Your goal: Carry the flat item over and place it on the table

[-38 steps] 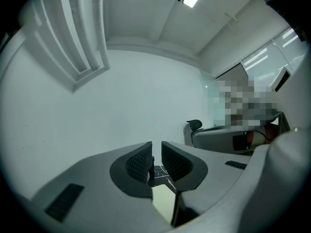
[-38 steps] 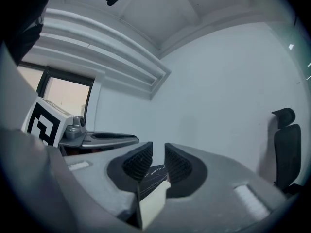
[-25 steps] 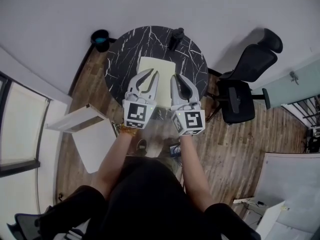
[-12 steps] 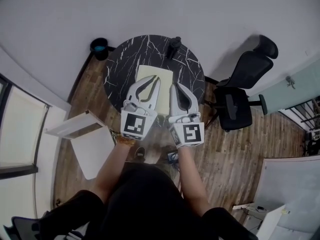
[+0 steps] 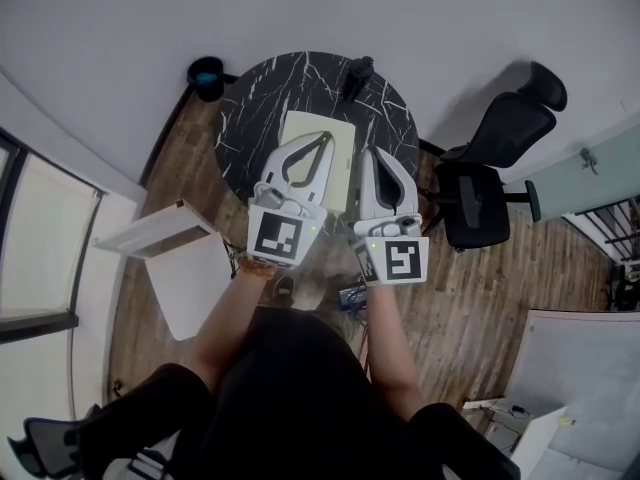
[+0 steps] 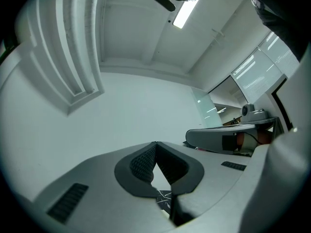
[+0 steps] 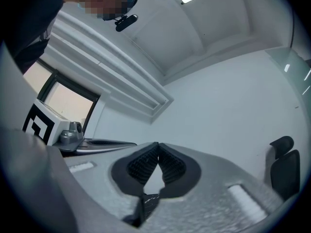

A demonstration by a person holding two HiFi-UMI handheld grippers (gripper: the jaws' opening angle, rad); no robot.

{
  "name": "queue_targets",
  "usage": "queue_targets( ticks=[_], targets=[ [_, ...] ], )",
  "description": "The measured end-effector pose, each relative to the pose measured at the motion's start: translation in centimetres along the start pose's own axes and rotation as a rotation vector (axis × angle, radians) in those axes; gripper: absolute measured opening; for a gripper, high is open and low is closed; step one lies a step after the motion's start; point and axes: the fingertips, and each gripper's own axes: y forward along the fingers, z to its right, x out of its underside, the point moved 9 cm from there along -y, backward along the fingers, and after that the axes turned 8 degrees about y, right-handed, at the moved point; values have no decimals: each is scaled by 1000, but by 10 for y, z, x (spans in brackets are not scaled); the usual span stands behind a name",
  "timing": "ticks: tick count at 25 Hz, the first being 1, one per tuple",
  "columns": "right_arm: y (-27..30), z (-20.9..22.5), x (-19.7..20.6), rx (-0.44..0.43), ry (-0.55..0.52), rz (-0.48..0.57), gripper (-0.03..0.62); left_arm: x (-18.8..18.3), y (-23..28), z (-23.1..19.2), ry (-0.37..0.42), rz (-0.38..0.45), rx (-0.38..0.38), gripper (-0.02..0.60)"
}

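One flat sheet (image 5: 341, 158) on table (image 5: 250, 98); dark container (image 5: 357, 74) beyond; chair (image 5: 490, 178) right.

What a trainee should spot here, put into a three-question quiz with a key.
1. True or false: the pale sheet lies on the round marble table.
2. The left gripper holds: A the sheet; B nothing; C a bottle.
3. Fill in: in the head view the office chair stands to the table's ___.
Key: 1 true. 2 B: its jaws have just closed, empty. 3 right.
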Motion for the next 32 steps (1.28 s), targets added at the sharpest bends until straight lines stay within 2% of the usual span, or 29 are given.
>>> queue_targets(
  ticks=[7, 20, 24, 32],
  targets=[
    [-4, 0, 1, 12, 4, 5, -2, 3, -1, 0, 98, 8, 17, 5],
    [-5, -6, -8, 29, -5, 35, -2, -6, -4, -1, 83, 6, 13, 6],
    [-8, -8, -16, 40, -30, 28, -2, -12, -5, 1, 21, 6, 16, 5],
    [-6, -11, -31, 41, -45, 36, -2, -10, -8, 3, 36, -20, 40, 6]
  ],
)
